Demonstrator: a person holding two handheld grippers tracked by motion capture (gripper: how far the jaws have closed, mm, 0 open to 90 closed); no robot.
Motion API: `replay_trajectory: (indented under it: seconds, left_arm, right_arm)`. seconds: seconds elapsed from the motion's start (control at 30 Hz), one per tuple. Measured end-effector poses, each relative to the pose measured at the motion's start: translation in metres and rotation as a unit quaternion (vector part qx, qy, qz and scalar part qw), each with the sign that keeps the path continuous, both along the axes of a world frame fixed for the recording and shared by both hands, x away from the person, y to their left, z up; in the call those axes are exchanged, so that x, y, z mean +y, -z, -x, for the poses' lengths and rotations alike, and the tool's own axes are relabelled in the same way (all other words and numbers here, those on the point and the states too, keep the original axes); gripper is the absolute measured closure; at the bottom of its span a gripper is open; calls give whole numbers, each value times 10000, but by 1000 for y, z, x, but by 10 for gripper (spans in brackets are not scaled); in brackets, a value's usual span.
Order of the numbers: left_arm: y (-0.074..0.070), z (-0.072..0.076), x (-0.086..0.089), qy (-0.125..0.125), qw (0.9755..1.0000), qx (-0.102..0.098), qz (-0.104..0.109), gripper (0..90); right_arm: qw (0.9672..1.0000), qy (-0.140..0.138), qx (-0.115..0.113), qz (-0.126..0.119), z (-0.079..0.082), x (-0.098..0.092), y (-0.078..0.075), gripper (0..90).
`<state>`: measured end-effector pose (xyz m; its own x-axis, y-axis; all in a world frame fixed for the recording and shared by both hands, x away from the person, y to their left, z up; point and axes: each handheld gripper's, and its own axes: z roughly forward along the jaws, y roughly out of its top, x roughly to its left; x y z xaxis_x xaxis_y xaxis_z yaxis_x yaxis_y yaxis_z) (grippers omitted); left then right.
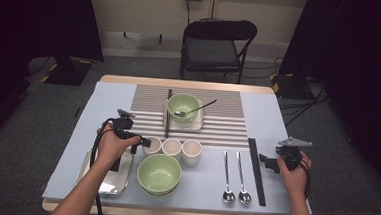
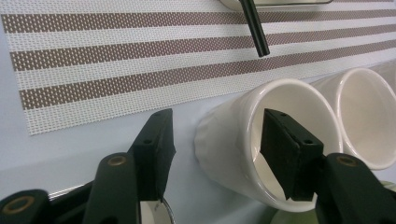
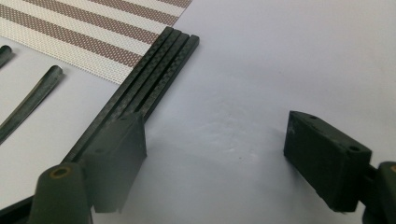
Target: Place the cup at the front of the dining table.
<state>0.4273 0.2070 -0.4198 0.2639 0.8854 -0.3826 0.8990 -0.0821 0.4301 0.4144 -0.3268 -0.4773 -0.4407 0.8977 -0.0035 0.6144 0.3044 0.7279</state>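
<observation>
Three white cups stand in a row near the table's middle. My left gripper point(image 1: 145, 143) reaches the leftmost cup point(image 1: 153, 146) from the left. In the left gripper view, my left gripper point(image 2: 214, 134) straddles that cup's point(image 2: 224, 154) near wall: one jaw is inside the cup, the other outside with a visible gap to the wall. My right gripper point(image 1: 264, 161) hovers open at the right, beside the black chopsticks point(image 1: 255, 171). In the right gripper view, the right gripper point(image 3: 219, 135) has only bare table between its jaws, with the chopsticks point(image 3: 154, 70) by one jaw.
A green bowl point(image 1: 159, 173) sits in front of the cups. Another bowl point(image 1: 182, 106) with a spoon rests on a square plate on the striped placemat point(image 1: 228, 120). A metal tray point(image 1: 88, 175) lies under my left forearm. Two spoons point(image 1: 235, 178) lie left of the chopsticks.
</observation>
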Motion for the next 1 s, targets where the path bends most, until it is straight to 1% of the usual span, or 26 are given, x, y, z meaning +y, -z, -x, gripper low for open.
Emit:
replay_trajectory:
  seconds: [0.27,0.53,0.73,0.83,0.93,1.0]
  left_arm:
    - [2,0,-1,-37,10000,75,14,468]
    - [4,0,-2,-101,9998,150,-28,487]
    - [4,0,-2,-94,9998,170,-44,508]
    - [4,-1,-3,-101,9997,200,-9,516]
    - [4,-1,-3,-82,9997,215,-32,542]
    - [4,-1,-3,-73,9997,230,2,553]
  right_arm:
    - [10000,-2,-2,1,0,0,0,200]
    - [10000,1,3,-3,0,0,0,200]
    - [10000,0,5,-6,0,0,0,199]
    - [10000,1,3,-4,0,0,0,200]
    - [10000,-2,0,-3,0,0,0,200]
    - [10000,-1,1,-2,0,0,0,199]
